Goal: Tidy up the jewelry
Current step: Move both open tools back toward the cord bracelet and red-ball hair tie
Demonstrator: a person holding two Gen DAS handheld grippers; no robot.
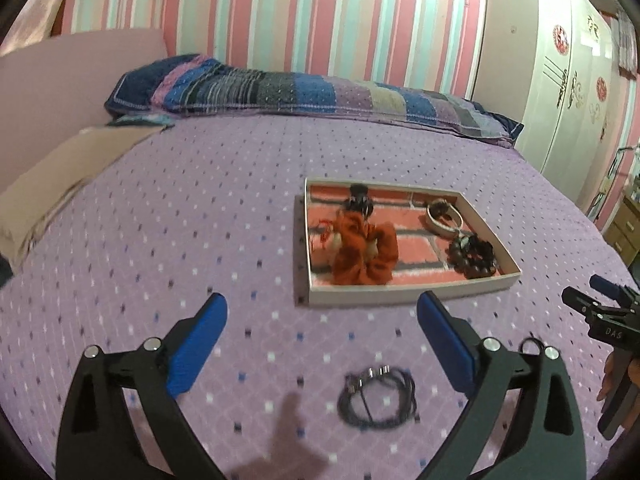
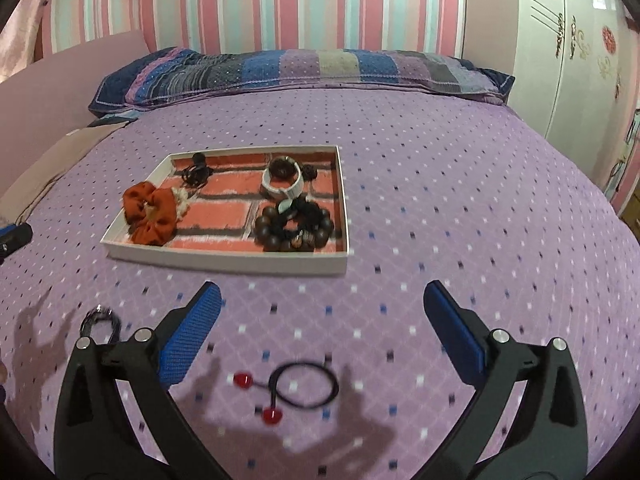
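A shallow white tray [image 1: 404, 295] [image 2: 224, 261] with a brick-pattern lining lies on the purple bedspread. It holds an orange scrunchie [image 1: 362, 252] [image 2: 150, 212], a dark bead bracelet [image 1: 474, 258] [image 2: 296, 226], a white bangle [image 1: 442, 220] [image 2: 280, 186] and a black hair clip [image 1: 358, 198] [image 2: 196, 172]. My left gripper [image 1: 322, 316] is open above a black cord bracelet [image 1: 378, 398] with silver beads, which also shows in the right wrist view [image 2: 100, 322]. My right gripper [image 2: 322, 304] is open above a black hair tie [image 2: 302, 384] with two red balls.
A striped patchwork pillow [image 1: 280, 92] [image 2: 300, 68] lies at the head of the bed. A beige folded cloth [image 1: 52, 184] is at the left edge. A white wardrobe [image 1: 560, 80] stands at the right. The right gripper's body [image 1: 608, 320] shows at the left view's right edge.
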